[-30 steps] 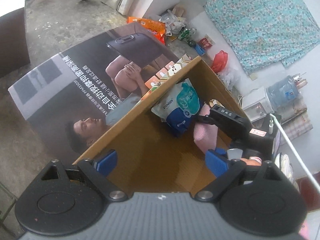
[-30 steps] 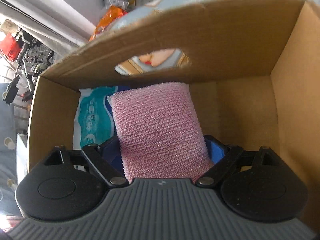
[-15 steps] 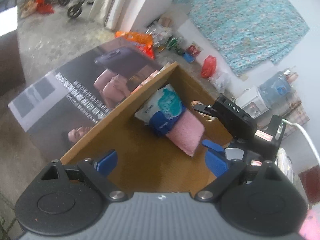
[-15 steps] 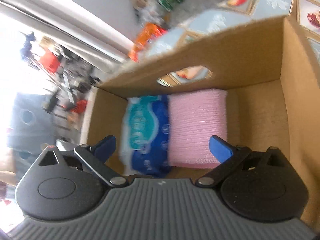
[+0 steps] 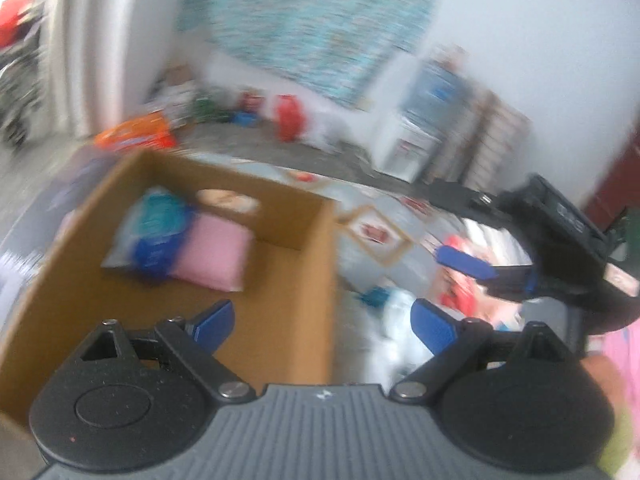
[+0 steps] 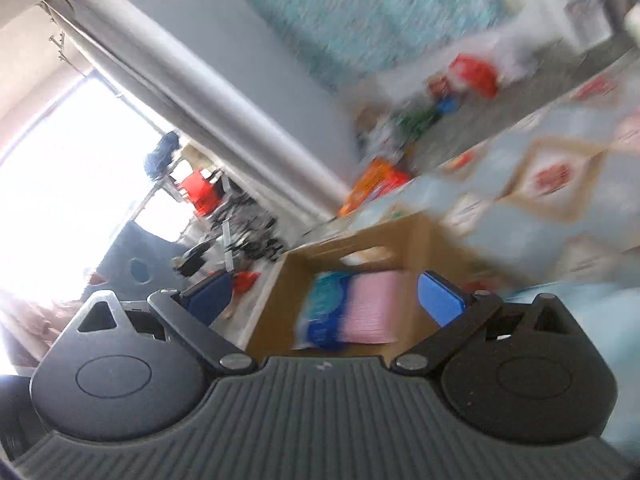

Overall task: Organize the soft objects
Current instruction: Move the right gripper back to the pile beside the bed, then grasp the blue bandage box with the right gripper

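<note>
Both jaws spread, empty. Pink sponge [image 5: 216, 252] lies in cardboard box [image 5: 316, 280], touching tissue pack [image 5: 154, 232] on its left. My worry: views are blurred; I could clip the box wall reaching again.

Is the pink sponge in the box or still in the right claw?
In the cardboard box: pink sponge lies beside the tissue pack; right claw is open, empty.

My tongs are matt black plastic with ribbed grey housings. The cardboard box [image 5: 288, 280] looks dull brown, the tissue pack [image 5: 154, 232] glossy film, the pink sponge [image 5: 214, 254] soft and matt.
</note>
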`<state>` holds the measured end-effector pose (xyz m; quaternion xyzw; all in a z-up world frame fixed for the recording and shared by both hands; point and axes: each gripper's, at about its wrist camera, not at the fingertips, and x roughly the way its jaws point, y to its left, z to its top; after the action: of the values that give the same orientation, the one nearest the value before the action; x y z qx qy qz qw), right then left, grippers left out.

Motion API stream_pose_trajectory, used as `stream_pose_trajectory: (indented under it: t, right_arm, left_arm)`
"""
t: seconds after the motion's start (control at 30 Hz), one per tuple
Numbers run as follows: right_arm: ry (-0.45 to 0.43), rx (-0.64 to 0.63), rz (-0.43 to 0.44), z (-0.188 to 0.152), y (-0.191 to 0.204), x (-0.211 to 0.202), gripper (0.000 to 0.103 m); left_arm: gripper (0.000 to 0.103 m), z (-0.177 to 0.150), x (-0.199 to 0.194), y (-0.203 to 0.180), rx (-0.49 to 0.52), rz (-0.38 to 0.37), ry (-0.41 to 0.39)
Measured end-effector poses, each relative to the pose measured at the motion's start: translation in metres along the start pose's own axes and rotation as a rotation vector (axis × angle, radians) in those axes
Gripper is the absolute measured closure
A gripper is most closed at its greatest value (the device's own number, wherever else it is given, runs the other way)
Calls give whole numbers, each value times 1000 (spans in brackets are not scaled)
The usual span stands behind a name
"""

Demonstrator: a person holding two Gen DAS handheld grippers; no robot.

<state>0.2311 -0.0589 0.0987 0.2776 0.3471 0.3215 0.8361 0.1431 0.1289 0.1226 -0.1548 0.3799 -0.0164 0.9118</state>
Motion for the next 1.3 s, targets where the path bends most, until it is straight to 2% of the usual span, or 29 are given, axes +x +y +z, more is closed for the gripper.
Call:
stream_pose_trajectory:
  t: [0.13,0.3,0.43,0.57,0.67,0.8,0.87,0.9,0.93,1.0,1.07,1.17,1.3]
  right_arm:
    - [-62,-39,-134,4,-51,-82,3]
    - [-109,18,-295,0,-122,-159,3]
    - [-109,50,-351,-11,-168,-186,3]
    - [-111,55,-380,-16,-200,-196,4]
    - [-100,53,-387,-12,-219,-197,5]
    - [-23,6,-394,-5,-237,-185,13]
    - [22,-27,-395,-1,-239,-178,28]
    - [43,-44,-401,1,-240,-174,38]
    - [66,-64,-407,3,-240,-169,44]
    - [107,-119,-410,6,-241,-160,50]
    - [142,-183,-435,8,-240,-150,50]
    - [196,-276,-471,15,-241,-137,50]
    - [310,-313,-457,18,-249,-120,49]
  left_arm:
    - [7,-8,26,-61,179,-56,27]
    - [8,-24,67,-137,379,-139,72]
    - [8,-43,104,-190,530,-196,135]
    - [12,-65,141,-232,632,-206,194]
    - [20,-72,166,-250,646,-227,250]
    - [41,-79,195,-265,648,-252,333]
    - [49,-81,209,-270,626,-260,364]
    - [58,-82,214,-271,609,-266,381]
    - [65,-83,221,-272,590,-272,406]
    - [70,-84,235,-271,540,-285,457]
    - [70,-85,246,-270,505,-291,501]
    - [71,-81,253,-269,466,-309,520]
    - [70,-75,258,-268,430,-316,545]
